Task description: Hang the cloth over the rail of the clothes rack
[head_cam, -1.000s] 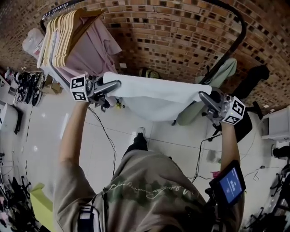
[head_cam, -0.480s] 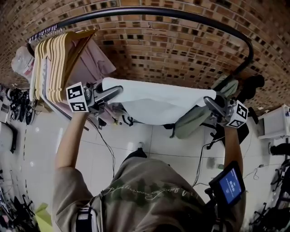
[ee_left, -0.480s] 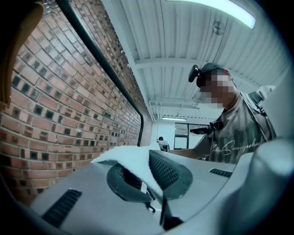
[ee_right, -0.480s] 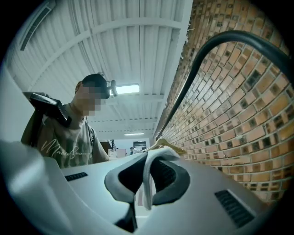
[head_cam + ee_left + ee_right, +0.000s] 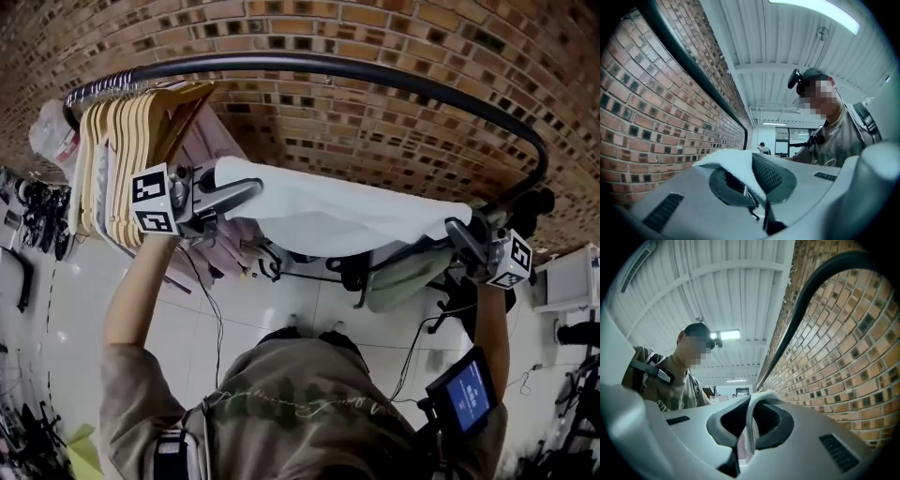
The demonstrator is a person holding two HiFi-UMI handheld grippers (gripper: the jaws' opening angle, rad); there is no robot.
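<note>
The white cloth (image 5: 337, 220) is stretched sideways between the two claws, its top edge nearly taut and its middle sagging a little below; it hangs in the air in front of the brick wall (image 5: 309, 122), below the dark rail (image 5: 375, 73) of the clothes rack and apart from it, with bare brick showing between the two.

The left claw (image 5: 251, 191) is closed on the cloth's left corner; in the left gripper view a white fold (image 5: 733, 161) is pinched between the pads and spills over the top of them. The right claw (image 5: 457, 229) is closed on the right corner; in the right gripper view a thin strip of cloth (image 5: 752, 413) stands up out of the shut jaws.

The only print on the claws is the black-and-white square patterns on their cubes (image 5: 155, 200), with no letters; a line of script runs across the back of the person's shirt (image 5: 300, 403), too small and curved to read; the blue screen (image 5: 466, 394) strapped to the right forearm shows marks that cannot be made out.

At the rail's left end hangs a row of pale wooden hangers (image 5: 122, 150), with a pink garment (image 5: 208, 141) just behind them.
</note>
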